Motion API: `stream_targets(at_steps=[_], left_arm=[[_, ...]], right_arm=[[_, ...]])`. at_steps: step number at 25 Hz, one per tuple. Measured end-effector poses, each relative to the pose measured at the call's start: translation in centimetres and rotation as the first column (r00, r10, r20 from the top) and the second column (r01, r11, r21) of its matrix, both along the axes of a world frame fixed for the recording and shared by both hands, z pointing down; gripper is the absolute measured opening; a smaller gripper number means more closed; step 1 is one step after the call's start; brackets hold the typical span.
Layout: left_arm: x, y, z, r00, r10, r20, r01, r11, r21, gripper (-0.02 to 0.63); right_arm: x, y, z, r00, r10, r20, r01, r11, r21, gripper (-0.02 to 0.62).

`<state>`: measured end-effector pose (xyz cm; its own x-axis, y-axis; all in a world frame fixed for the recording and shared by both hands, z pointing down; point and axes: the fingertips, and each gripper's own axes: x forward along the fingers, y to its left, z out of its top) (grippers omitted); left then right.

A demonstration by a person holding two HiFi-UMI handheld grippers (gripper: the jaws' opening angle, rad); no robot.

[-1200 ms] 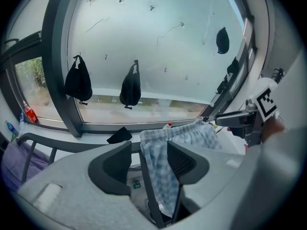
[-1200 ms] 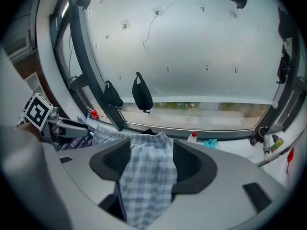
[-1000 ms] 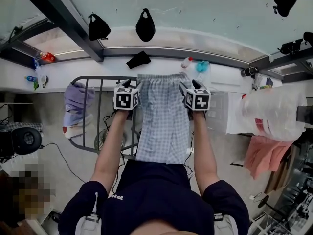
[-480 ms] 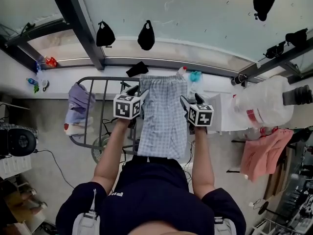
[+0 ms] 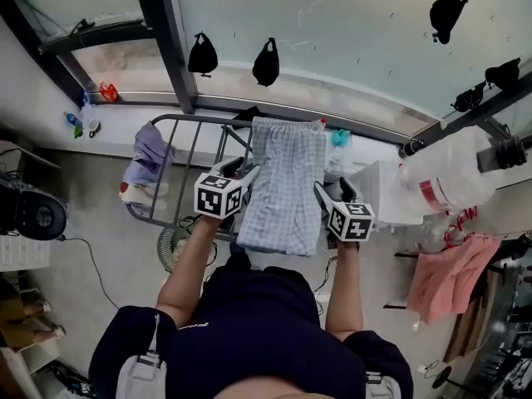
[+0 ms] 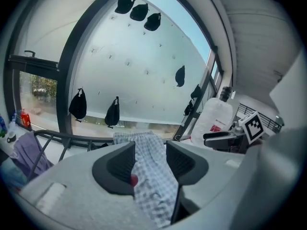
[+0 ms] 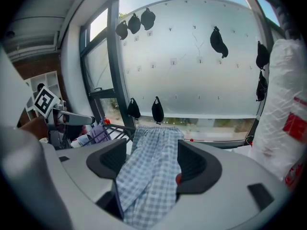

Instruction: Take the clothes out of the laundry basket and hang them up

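Checked shorts (image 5: 287,181) lie draped over the rack (image 5: 187,152) by the window. The left gripper (image 5: 241,169) is at one edge, its spread jaws having just closed slightly round the cloth. The right gripper (image 5: 331,189) is at the other edge, its jaws having just opened wide, cloth between them.

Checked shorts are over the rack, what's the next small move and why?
Probably draw both tools back clear of the cloth. The checked shorts lie draped over the drying rack; the left tool stands open, the right tool has just been opening its jaws, and cloth between each pair looks unpinched.
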<state>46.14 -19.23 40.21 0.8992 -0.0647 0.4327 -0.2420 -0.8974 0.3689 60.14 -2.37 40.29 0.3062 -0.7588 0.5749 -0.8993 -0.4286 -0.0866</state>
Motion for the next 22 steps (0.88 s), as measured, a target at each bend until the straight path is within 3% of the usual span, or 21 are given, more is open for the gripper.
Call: stream_targets(at_steps=[4, 12, 17, 22], left_arm=[[-2.2, 3.6, -0.3, 0.999, -0.035, -0.008, 0.035, 0.999, -0.021, 0.207], [-7.9, 11.6, 0.2, 0.989, -0.142, 0.035, 0.142, 0.990, 0.016, 0.207], [-14.2, 16.2, 1.3, 0.972, -0.231, 0.035, 0.231, 0.973, 0.021, 0.206], [-20.7, 18.2, 3.1, 0.921, -0.381, 0.077, 0.381, 0.924, 0.022, 0.206]], right_arm=[[-1.9, 2.8, -0.4, 0.999, -0.034, 0.007, 0.034, 0.999, 0.038, 0.330], [-7.4, 7.9, 1.5, 0.981, -0.191, 0.040, 0.189, 0.980, 0.054, 0.330], [-12.8, 10.0, 2.4, 0.951, -0.310, 0.023, 0.308, 0.950, 0.050, 0.328], [-18.3, 9.1, 3.7, 0.887, -0.458, 0.055, 0.456, 0.889, 0.042, 0.328]])
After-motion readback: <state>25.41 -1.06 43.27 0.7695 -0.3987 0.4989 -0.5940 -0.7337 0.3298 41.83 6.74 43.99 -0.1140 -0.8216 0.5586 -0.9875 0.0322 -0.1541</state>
